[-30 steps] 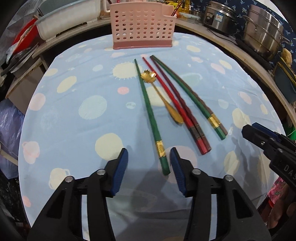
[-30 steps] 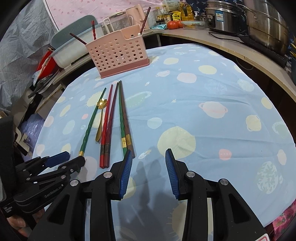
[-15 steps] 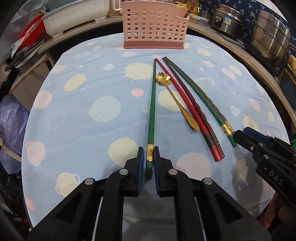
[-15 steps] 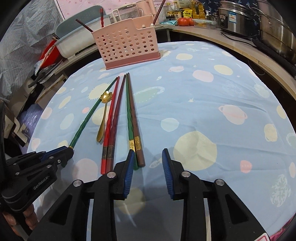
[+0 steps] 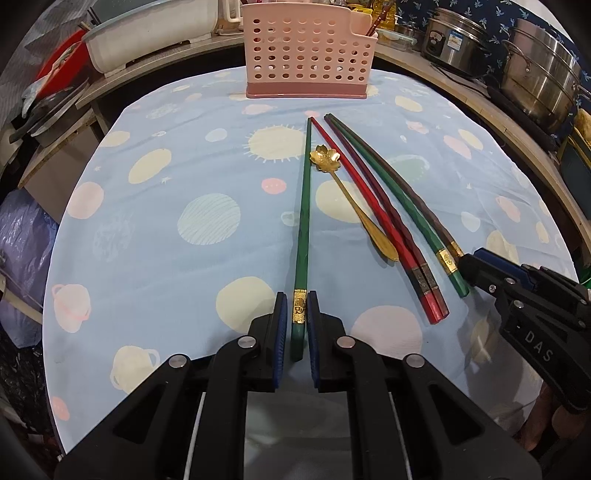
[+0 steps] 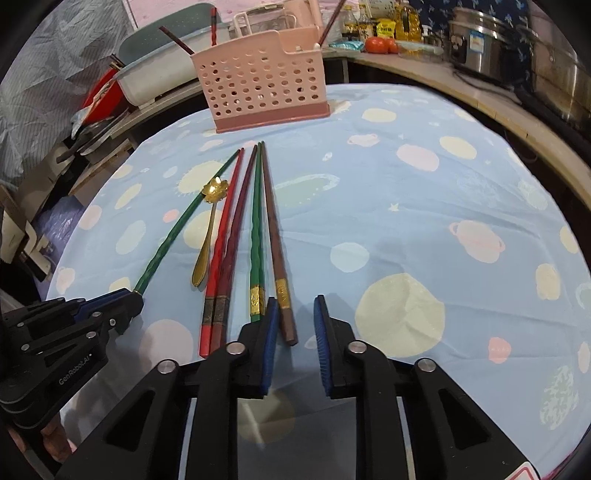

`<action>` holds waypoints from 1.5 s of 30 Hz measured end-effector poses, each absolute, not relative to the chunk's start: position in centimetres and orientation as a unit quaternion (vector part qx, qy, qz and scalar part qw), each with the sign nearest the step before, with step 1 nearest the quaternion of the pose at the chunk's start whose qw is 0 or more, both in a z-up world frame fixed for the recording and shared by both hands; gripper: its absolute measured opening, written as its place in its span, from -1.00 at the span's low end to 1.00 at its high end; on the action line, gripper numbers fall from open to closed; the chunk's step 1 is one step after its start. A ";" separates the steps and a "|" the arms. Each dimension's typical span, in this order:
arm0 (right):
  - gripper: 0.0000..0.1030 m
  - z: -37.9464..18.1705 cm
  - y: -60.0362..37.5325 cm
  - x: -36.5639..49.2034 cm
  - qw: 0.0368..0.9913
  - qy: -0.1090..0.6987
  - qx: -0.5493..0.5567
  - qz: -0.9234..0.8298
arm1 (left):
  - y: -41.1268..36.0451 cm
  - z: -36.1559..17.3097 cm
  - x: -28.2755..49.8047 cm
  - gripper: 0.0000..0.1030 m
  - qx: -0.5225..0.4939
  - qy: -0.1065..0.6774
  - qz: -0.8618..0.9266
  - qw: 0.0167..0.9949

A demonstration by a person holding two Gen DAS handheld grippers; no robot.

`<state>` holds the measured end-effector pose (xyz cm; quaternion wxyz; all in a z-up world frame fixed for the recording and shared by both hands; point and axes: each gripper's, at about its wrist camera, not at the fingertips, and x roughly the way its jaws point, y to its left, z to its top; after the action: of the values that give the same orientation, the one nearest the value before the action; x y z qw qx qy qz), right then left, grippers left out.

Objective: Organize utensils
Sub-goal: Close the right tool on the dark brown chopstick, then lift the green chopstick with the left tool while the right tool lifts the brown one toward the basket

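Note:
On the blue planet-print cloth (image 5: 184,258) lie several chopsticks and a gold flower spoon (image 5: 325,158). My left gripper (image 5: 297,299) is shut on the gold-banded end of a green chopstick (image 5: 304,206), which points toward the pink holed utensil basket (image 5: 306,55). A red pair (image 5: 388,229) and a second green chopstick (image 5: 406,206) lie to its right. My right gripper (image 6: 295,306) straddles the thick end of the brown chopstick (image 6: 275,236). Its jaws are closing, and a gap still shows beside the right pad. The basket (image 6: 262,92) holds a few chopsticks.
Steel pots (image 5: 535,81) stand on the counter at the back right. A white basin (image 5: 147,33) sits at the back left. Tomatoes (image 6: 380,44) and bottles stand behind the basket. The cloth to the right of the chopsticks (image 6: 406,221) is bare.
The left jaws closed onto the green chopstick's end. The right gripper slid left toward the brown chopstick's end, and its jaws narrowed around it.

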<state>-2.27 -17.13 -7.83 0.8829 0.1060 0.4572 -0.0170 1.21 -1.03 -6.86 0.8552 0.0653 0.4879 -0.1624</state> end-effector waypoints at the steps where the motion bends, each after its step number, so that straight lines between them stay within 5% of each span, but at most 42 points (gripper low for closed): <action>1: -0.67 -7.9 -17.2 -2.3 0.883 0.456 0.107 -0.017 | -1.0 -6.9 1.2 -0.79 0.064 0.488 -0.162 0.855; 21: -0.86 -4.9 -18.6 -4.3 0.895 0.431 0.115 -0.022 | -0.2 -5.5 0.7 -0.87 0.033 0.495 -0.178 0.850; 45: -0.86 8.9 -25.4 -5.6 0.947 0.266 0.169 -0.062 | 2.1 6.7 2.1 -0.87 0.007 0.380 -0.164 0.910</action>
<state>-5.56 -25.44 8.87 0.9471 0.1690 0.2658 -0.0615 2.05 2.06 6.71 0.9103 0.0065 0.3802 -0.1636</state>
